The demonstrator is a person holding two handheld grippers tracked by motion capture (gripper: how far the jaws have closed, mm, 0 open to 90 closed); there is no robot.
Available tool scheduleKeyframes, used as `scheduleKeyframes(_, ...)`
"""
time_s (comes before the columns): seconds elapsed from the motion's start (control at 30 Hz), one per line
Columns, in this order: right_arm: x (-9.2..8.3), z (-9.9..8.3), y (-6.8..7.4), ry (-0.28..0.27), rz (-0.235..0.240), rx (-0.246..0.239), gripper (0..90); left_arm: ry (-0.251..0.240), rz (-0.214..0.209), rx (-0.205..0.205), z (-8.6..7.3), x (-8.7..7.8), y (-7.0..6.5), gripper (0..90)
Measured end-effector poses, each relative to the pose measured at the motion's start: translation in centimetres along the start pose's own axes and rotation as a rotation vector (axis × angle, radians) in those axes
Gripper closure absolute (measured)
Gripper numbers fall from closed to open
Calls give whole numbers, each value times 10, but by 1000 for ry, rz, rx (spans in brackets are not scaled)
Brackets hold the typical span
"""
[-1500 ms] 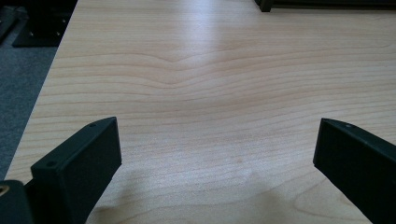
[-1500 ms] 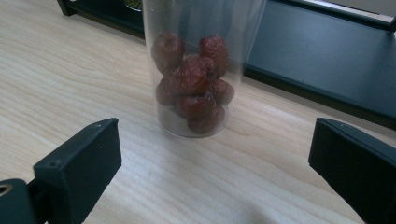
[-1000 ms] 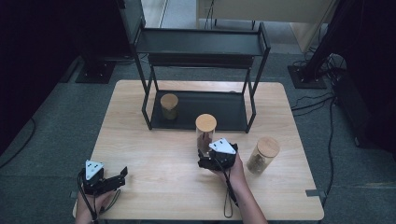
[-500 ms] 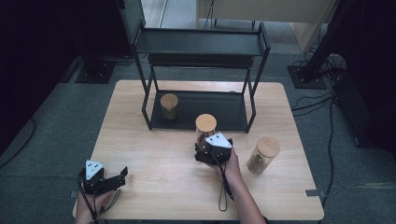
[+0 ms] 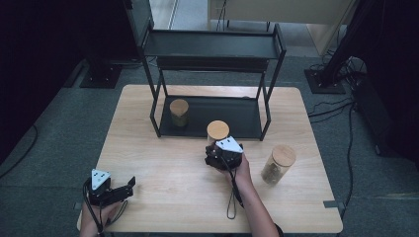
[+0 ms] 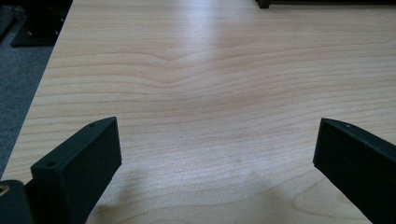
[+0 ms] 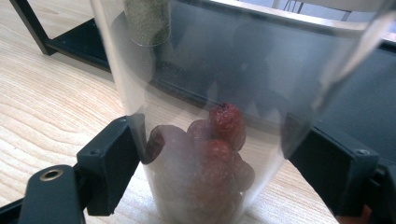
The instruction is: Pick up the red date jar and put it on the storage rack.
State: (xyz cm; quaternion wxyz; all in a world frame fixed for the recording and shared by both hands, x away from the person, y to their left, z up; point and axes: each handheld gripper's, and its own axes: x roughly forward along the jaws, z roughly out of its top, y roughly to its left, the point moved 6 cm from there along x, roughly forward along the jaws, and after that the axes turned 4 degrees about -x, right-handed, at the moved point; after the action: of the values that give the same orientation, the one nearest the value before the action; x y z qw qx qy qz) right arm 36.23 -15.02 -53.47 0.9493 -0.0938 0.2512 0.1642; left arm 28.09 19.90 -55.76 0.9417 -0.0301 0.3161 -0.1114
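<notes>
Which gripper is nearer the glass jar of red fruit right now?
Right. The right gripper has its jaws around the glass jar of red fruit, pads against the glass. The left gripper sits open by the table's near left corner.

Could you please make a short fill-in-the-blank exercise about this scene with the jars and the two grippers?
1. The right gripper is closed on a clear jar that contains ____ fruits.
2. The number of jars with wooden lids on the table is ____.
3. The left gripper has its jaws ____, with nothing between them.

Missing words: red; three; open
</notes>
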Motion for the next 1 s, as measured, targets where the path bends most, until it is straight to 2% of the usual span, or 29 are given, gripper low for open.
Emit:
scheduleKeyframes(0.3,6,2,2,-8,14,6,243,3,4,7,0,0,-1,12)
scheduleKeyframes(0.5,7,4,0,-1,30,10,253,5,3,7,0,0,0,12)
scheduleKeyframes(0.77,6,7,-1,3,23,10,255,6,2,6,0,1,0,12)
scheduleKeyframes(1.0,6,18,-3,-8,25,4,255,6,2,7,0,1,-1,12)
